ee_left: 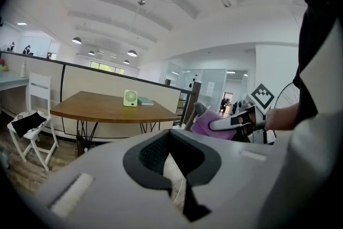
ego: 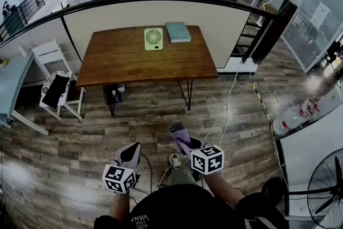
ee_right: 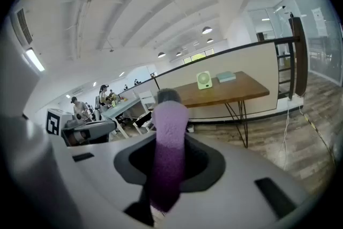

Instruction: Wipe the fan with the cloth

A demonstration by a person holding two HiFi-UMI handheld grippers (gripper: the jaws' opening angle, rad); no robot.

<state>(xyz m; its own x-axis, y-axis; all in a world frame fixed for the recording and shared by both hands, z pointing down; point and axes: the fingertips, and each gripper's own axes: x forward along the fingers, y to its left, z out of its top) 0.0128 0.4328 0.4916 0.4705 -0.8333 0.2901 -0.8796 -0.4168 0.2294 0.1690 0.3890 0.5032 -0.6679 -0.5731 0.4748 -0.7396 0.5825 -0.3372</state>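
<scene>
Cloth (ee_right: pixel 169 153): purple, clamped upright between the jaws of the right gripper (ego: pixel 179 134), ready for carrying.
Fan (ego: pixel 154 38): upright at the far edge of the table (ego: pixel 128 64), well apart from both grippers.
Left gripper (ee_left: pixel 172 171): jaws seemingly together and empty, likely kept free to steady the fan.
</scene>
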